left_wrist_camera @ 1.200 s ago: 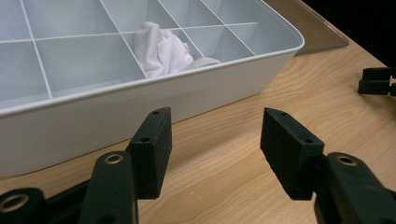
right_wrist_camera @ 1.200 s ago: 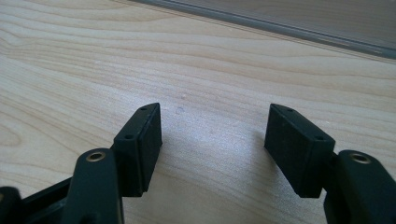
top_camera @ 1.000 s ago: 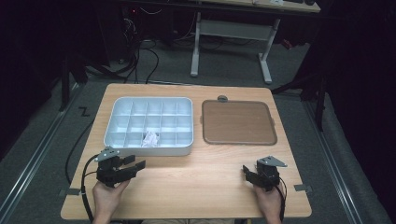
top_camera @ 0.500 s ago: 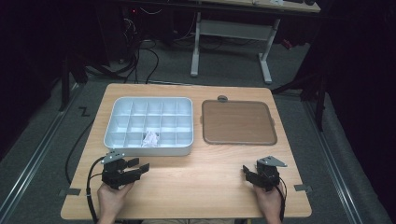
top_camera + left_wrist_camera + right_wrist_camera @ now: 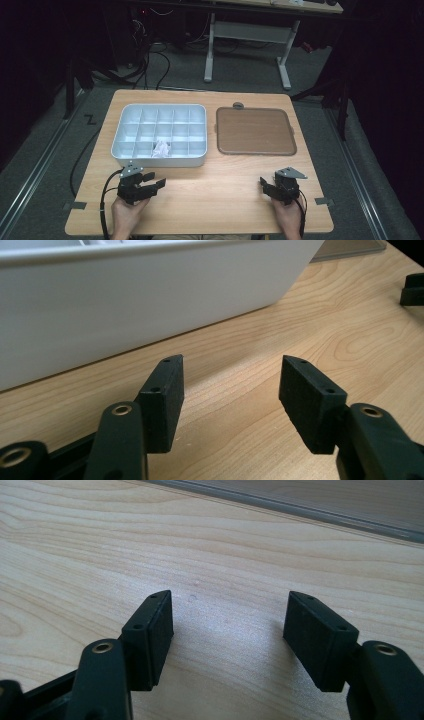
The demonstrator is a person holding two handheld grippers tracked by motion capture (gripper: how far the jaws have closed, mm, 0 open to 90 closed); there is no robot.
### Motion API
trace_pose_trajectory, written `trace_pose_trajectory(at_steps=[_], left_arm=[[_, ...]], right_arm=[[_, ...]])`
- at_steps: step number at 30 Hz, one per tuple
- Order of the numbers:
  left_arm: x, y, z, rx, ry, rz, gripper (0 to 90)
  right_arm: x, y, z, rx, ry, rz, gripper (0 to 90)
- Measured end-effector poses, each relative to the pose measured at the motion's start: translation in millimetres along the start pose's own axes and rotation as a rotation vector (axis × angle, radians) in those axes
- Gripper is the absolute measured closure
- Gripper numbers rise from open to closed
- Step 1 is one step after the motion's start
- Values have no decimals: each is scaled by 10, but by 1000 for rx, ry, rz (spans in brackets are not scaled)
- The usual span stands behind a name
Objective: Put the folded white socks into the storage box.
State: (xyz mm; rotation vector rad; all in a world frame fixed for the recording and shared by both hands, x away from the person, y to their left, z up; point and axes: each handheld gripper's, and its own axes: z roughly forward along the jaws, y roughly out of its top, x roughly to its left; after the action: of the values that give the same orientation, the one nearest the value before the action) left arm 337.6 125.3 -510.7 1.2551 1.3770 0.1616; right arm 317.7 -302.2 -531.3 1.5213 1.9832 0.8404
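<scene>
A white tray (image 5: 160, 111) divided into several compartments stands at the left middle of the wooden table (image 5: 210, 200). A crumpled white wad (image 5: 161, 148) lies in one front compartment. My left gripper (image 5: 156, 180) rests low in front of the tray, open, nothing between its jaws. In the left gripper view my left gripper (image 5: 232, 362) faces the tray's white wall (image 5: 125, 300) over bare wood. My right gripper (image 5: 265, 186) sits near the front right, open and empty. In the right gripper view my right gripper (image 5: 230, 597) points at bare wood.
A flat brown tray (image 5: 255, 131) with a grey rim lies right of the white one; its edge (image 5: 300, 505) crosses the top of the right gripper view. A small grey knob (image 5: 238, 105) sits behind it. Dark floor, cables and a desk frame (image 5: 247, 30) lie beyond the table.
My left gripper has sunk toward the table and shifted a little to the right, its jaws equally wide. The right gripper has stayed put.
</scene>
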Motion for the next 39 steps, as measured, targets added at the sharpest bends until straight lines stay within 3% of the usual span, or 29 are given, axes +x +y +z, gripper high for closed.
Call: trace_pose_trajectory(at_steps=[7, 30, 39], left_arm=[[24, -108, 102, 9, 24, 34, 441], [104, -224, 232, -25, 80, 101, 433], [86, -280, 267, -33, 97, 161, 412]], right_arm=[[0, 0, 0, 0, 0, 0, 370], [0, 0, -1, 1, 0, 0, 370], [0, 0, 0, 0, 1, 0, 370]])
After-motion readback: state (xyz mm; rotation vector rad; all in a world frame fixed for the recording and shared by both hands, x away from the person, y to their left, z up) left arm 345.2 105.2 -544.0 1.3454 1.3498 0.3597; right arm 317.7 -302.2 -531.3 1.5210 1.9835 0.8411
